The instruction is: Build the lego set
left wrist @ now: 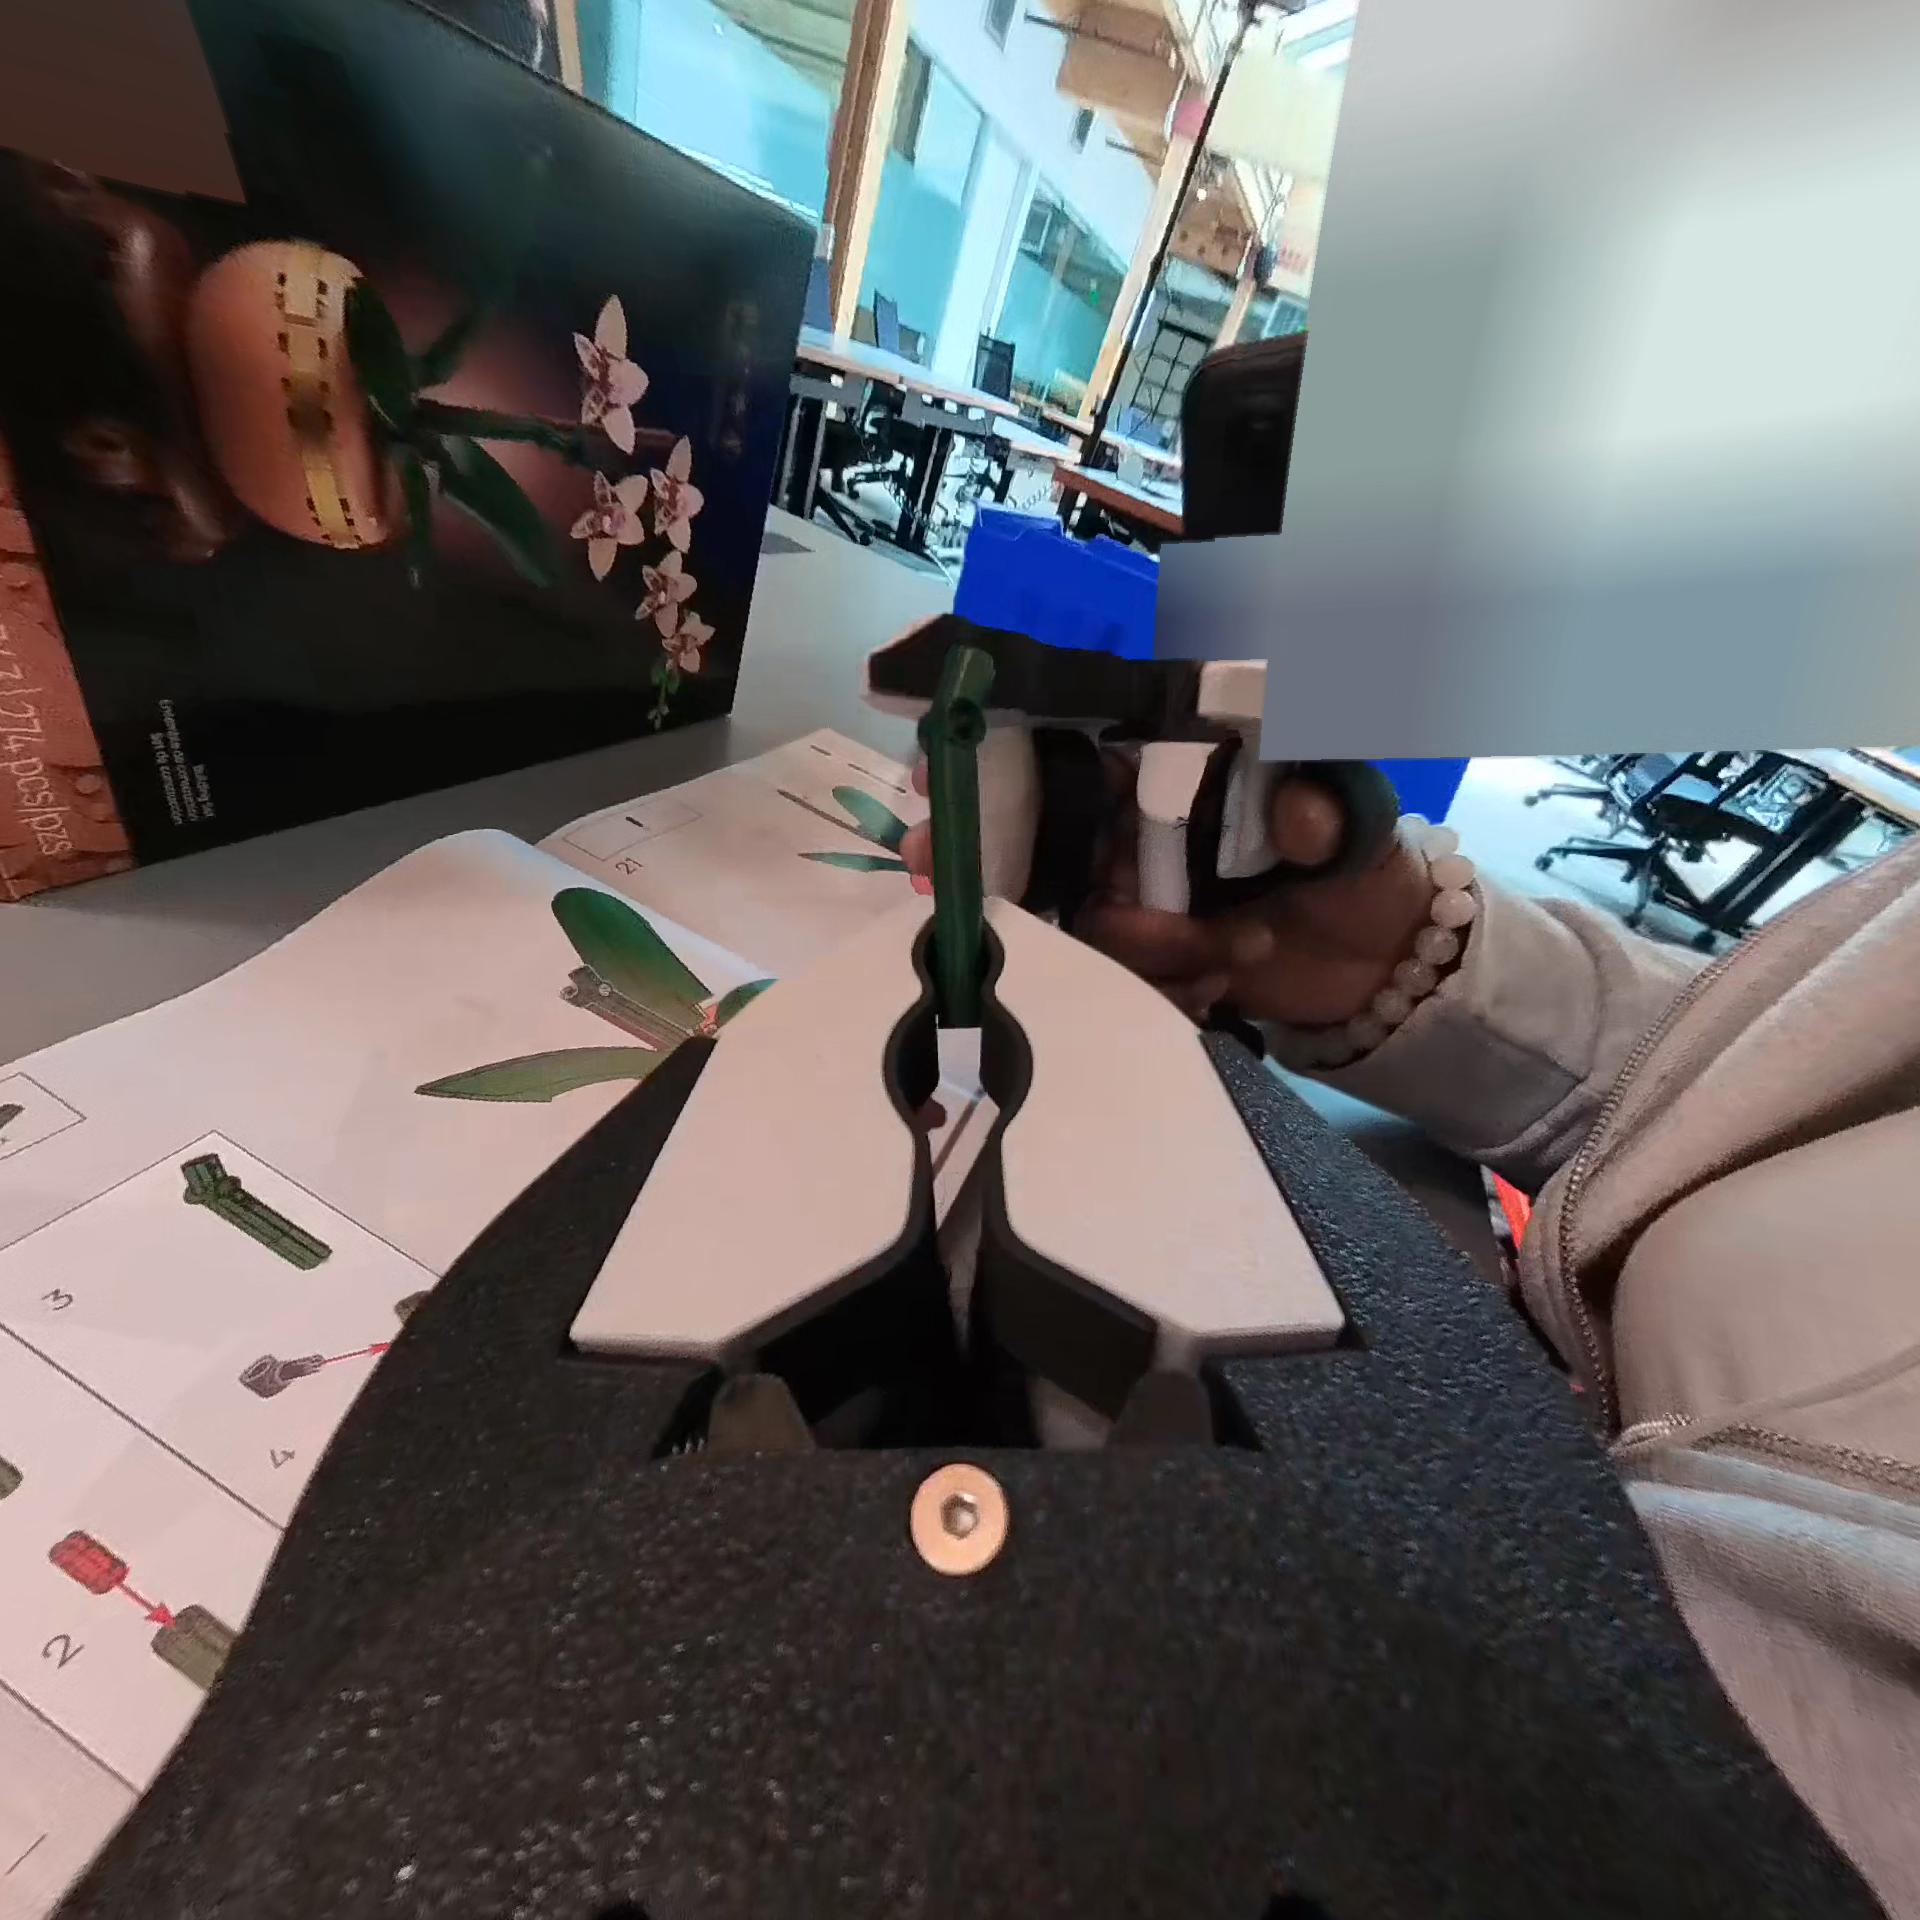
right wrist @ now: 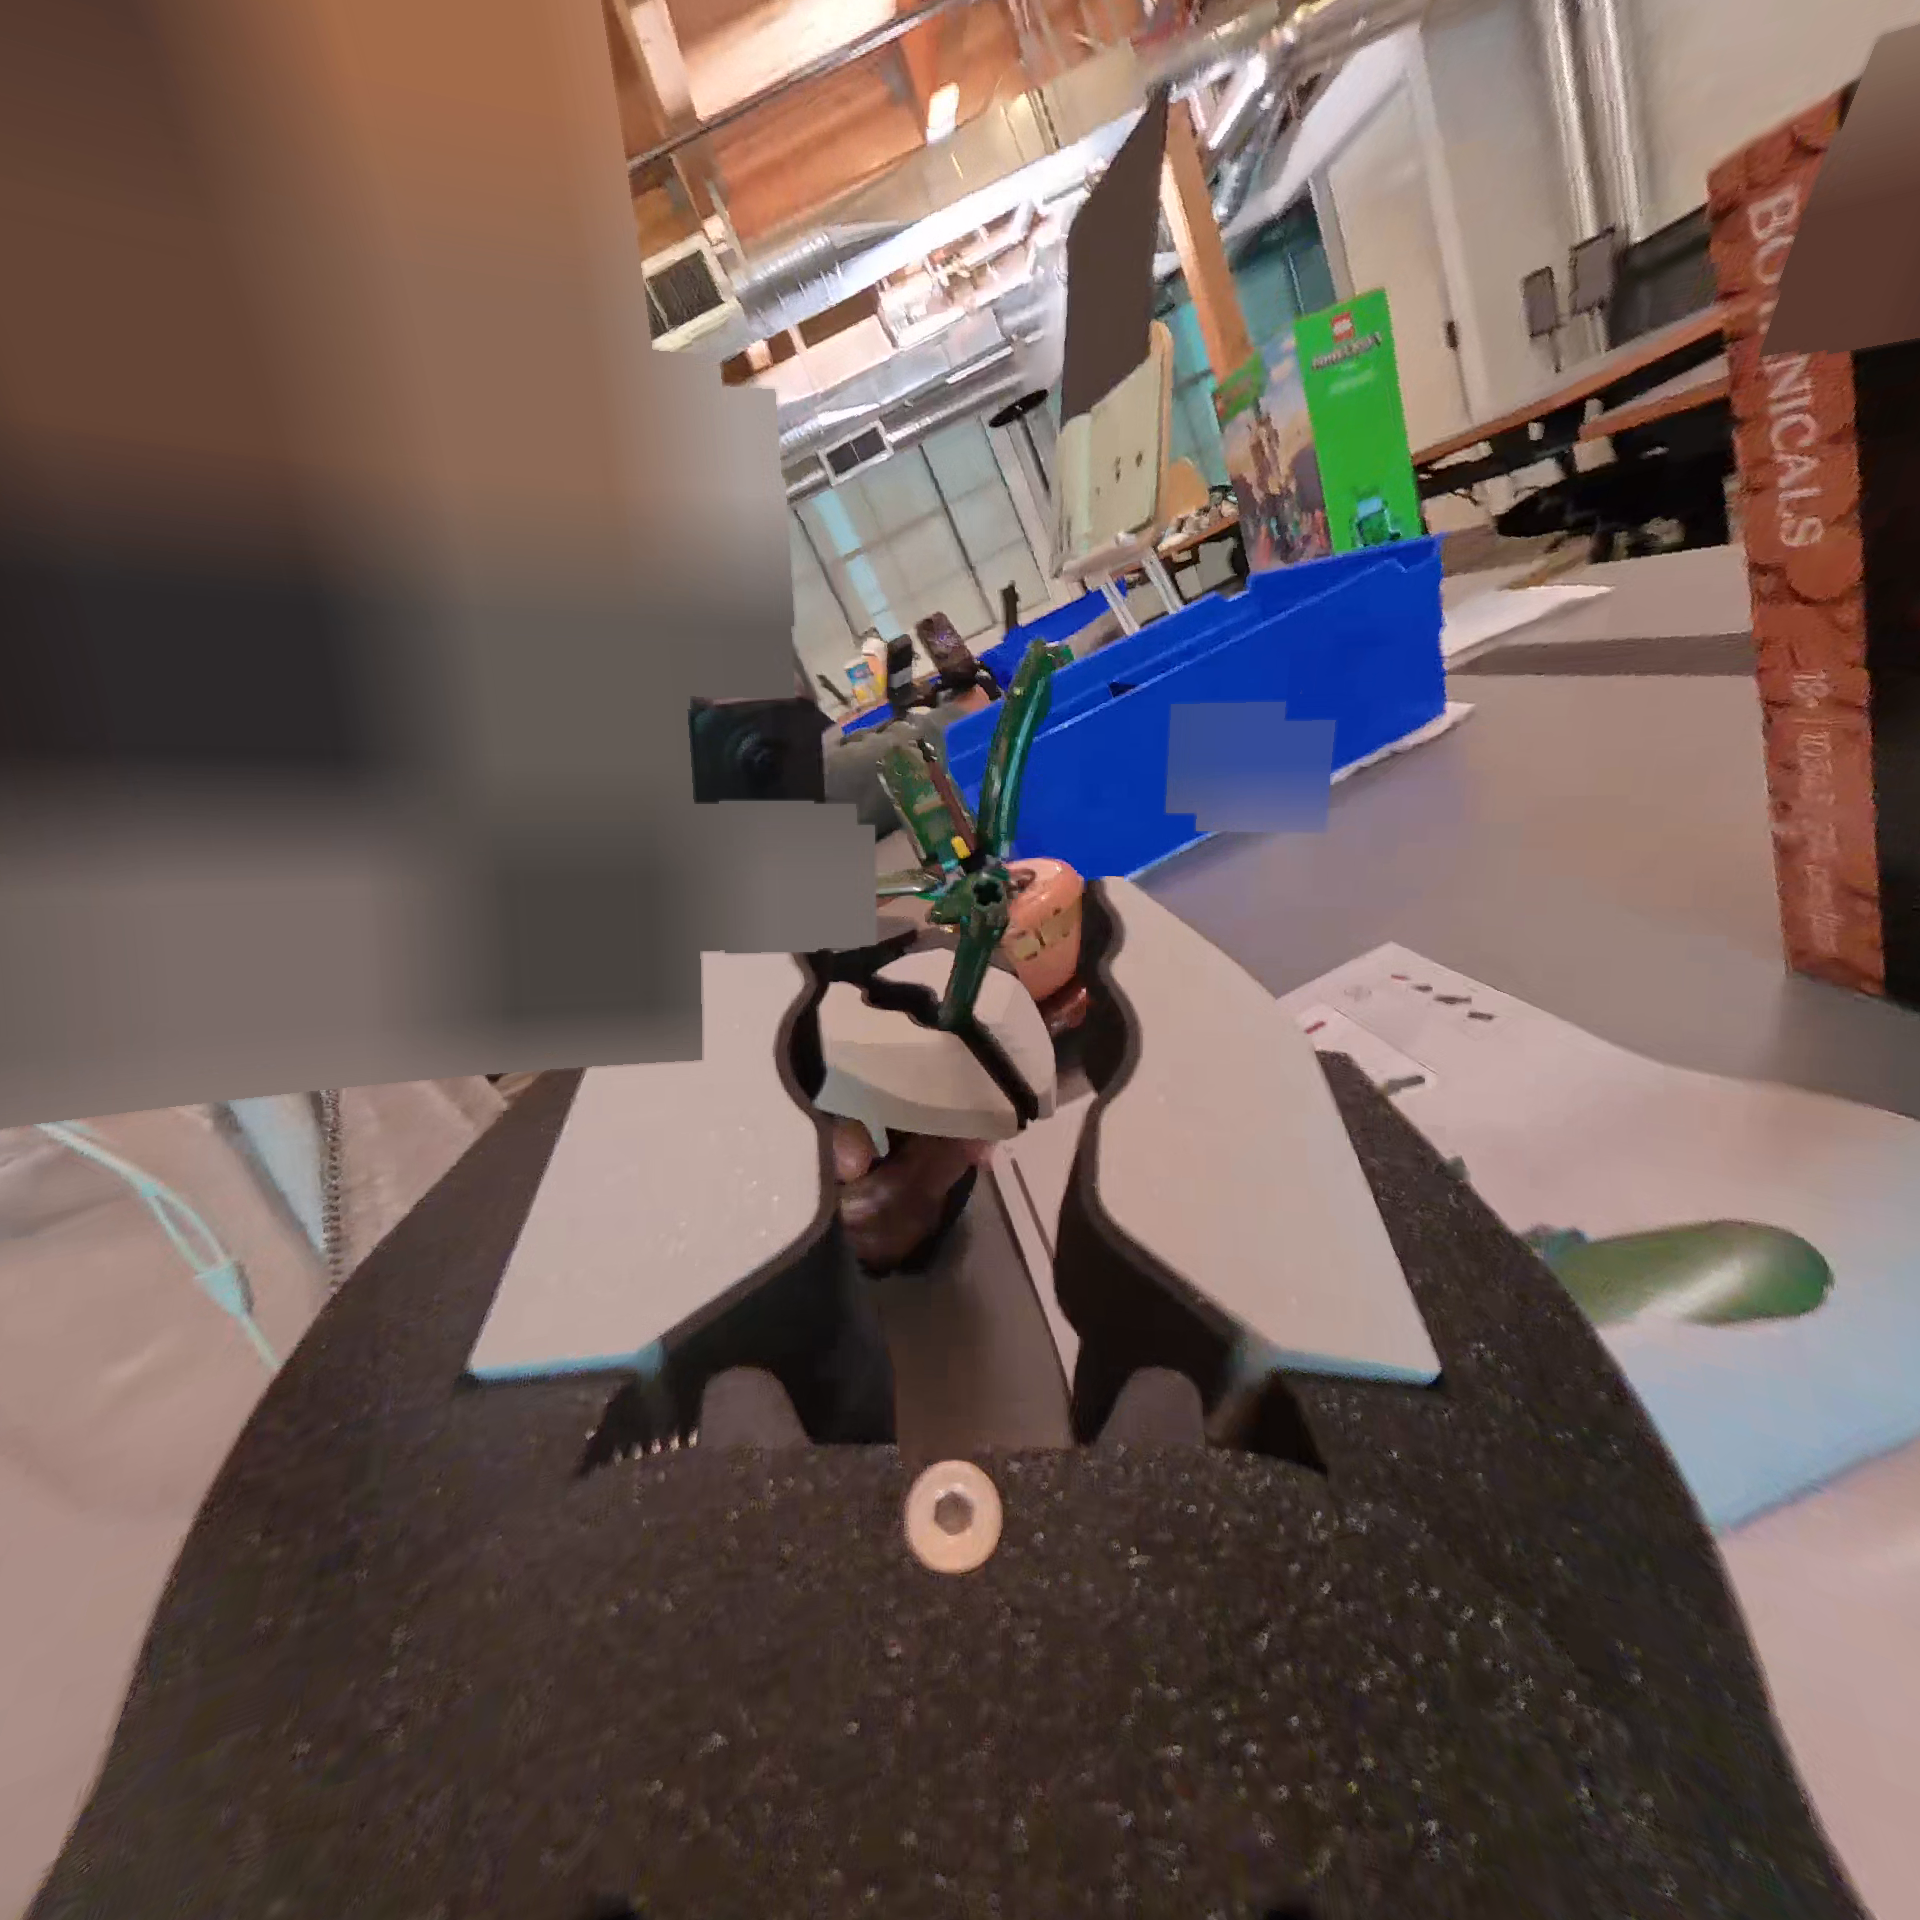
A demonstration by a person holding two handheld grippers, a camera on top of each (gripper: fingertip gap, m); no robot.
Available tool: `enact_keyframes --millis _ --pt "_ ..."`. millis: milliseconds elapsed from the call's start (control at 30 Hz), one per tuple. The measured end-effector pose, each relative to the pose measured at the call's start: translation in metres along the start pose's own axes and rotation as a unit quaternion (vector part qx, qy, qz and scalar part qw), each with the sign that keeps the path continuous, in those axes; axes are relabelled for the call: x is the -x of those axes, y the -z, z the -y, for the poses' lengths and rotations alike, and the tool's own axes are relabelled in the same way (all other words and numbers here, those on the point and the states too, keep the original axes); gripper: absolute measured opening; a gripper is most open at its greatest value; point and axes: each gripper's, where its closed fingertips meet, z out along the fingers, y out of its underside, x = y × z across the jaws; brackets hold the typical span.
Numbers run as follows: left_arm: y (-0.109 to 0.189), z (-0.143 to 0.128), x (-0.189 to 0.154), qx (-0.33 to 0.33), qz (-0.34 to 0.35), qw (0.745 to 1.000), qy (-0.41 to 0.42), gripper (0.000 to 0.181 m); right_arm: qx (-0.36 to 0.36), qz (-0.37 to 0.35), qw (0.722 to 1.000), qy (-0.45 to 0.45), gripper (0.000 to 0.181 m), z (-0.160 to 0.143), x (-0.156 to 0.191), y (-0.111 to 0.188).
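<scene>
My left gripper (left wrist: 957,928) is shut on the lower end of a dark green stem piece (left wrist: 954,810), which stands nearly upright out of its tips. The stem's top, with a small connector, reaches the right gripper (left wrist: 1049,691) held just beyond it. In the right wrist view my right gripper (right wrist: 956,935) is open, with a wide gap. The left gripper's white fingertips (right wrist: 914,1081) and the stem (right wrist: 968,961) sit inside that gap. Behind them stands a peach-coloured pot (right wrist: 1051,920) with green leaves and stems (right wrist: 1010,748).
An open instruction booklet (left wrist: 343,1039) lies on the grey table under both grippers. The dark set box (left wrist: 416,468) stands at the left; its brick-red side (right wrist: 1808,623) shows at the right. A blue bin (right wrist: 1226,686) stands behind. A person's sleeve (left wrist: 1662,1039) is at the right. Both grippers' tips are roughly 20 cm from the peach-coloured pot (right wrist: 1051,920).
</scene>
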Motion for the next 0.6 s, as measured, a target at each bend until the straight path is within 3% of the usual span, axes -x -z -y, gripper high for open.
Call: enact_keyframes --millis 67,267,600 --pt "0.001 0.001 0.0 -0.005 0.004 1.0 -0.004 0.0 0.002 0.02 1.0 -0.022 0.031 0.001 0.002 -0.003" --pt "0.001 -0.003 0.003 0.009 0.041 0.997 -0.06 0.001 0.025 -0.008 1.0 -0.013 0.009 -0.006 -0.003 -0.003" --pt "-0.003 -0.014 -0.008 0.04 0.036 0.99 -0.134 0.005 0.054 0.01 0.998 0.037 0.006 -0.007 0.009 -0.002"
